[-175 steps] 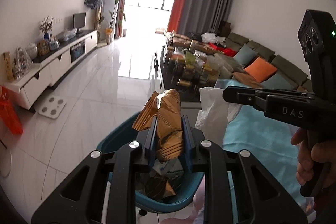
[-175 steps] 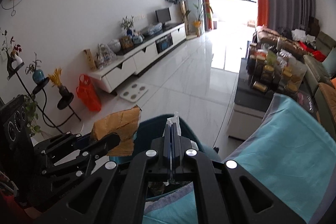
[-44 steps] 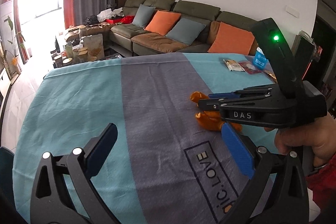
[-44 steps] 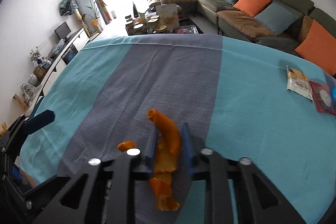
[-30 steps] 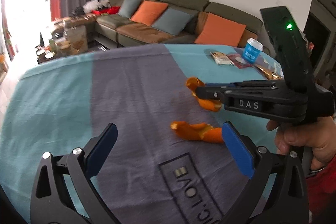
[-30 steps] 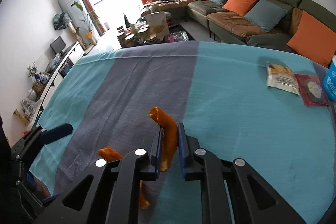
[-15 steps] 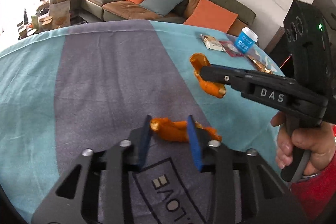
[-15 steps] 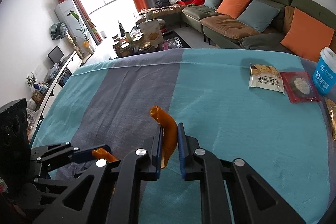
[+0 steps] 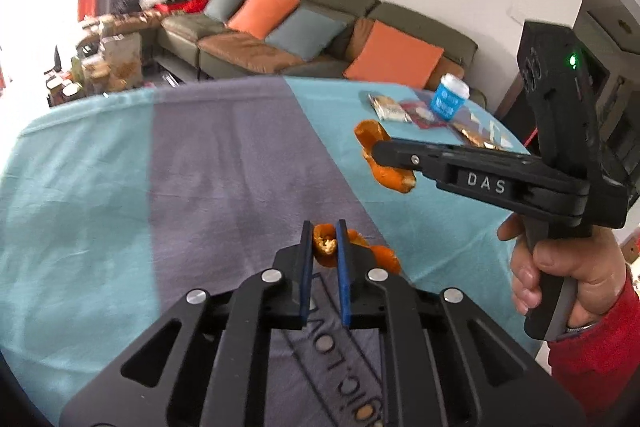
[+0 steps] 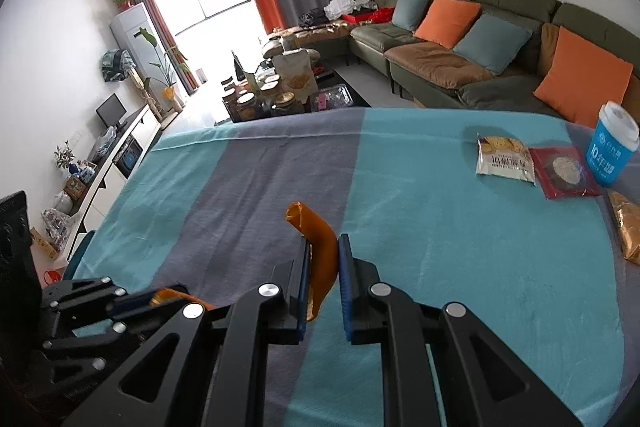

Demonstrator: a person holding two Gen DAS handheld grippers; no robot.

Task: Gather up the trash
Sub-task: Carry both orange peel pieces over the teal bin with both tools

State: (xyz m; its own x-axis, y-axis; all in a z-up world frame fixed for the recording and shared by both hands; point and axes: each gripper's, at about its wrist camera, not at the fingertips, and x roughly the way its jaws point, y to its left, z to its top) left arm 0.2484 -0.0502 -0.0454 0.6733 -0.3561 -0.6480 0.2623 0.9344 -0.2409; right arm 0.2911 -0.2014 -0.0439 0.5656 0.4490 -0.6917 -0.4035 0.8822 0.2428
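Closing my left gripper (image 9: 325,241) on a crumpled piece of orange peel (image 9: 326,245), its blue pads nearly together with the peel between them, low over the grey band of the counter cloth (image 9: 224,187); my right gripper (image 10: 324,259) is clamped narrow on a longer curled peel strip (image 10: 320,247), held up clear of the cloth so both scraps can travel together, I judge; further out, near the counter's far edge, lie snack packets (image 10: 505,159) and a blue paper cup (image 10: 612,149), probably the next trash; no bin shows in either view.
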